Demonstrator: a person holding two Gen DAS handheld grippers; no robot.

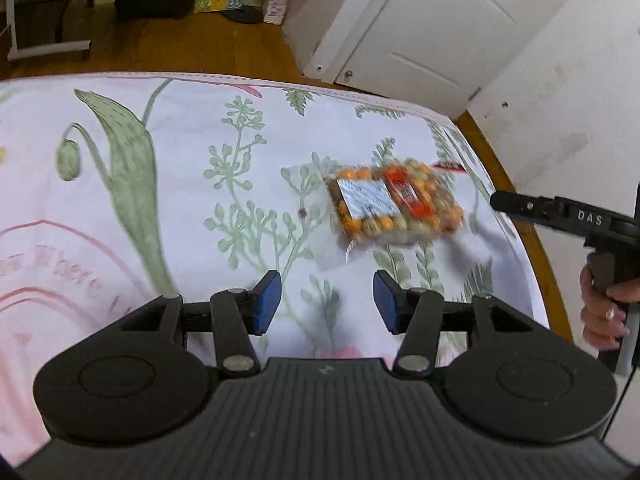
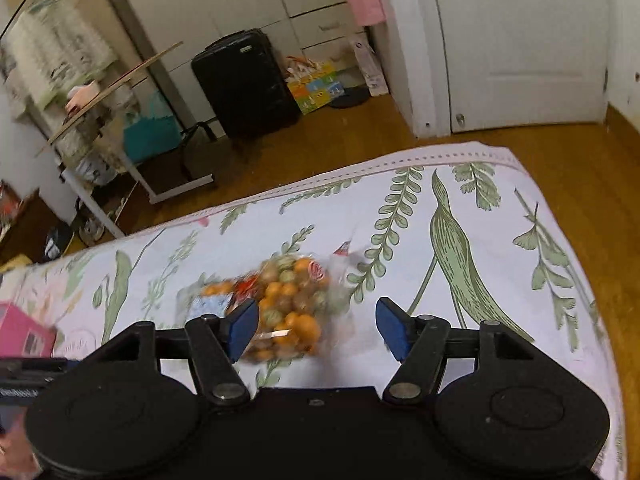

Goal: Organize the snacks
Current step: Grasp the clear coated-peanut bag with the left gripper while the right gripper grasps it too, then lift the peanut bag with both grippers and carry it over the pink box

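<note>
Bag of small round snacks lies on tabletop, unheld — light, crinkly, slippery film, contents shifting. Both claws gape wide. Best hold: pinch the flat sealed edge.

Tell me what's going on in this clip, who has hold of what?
A person holds a gripper in each hand over a table with a floral-print tablecloth. A clear plastic bag of orange and green round snacks lies on the cloth, blurred in both views. Neither gripper holds it: the left gripper and the right gripper are both open, and the bag sits just ahead of the right one's blue-padded fingers. A pink box sits at the left edge.
</note>
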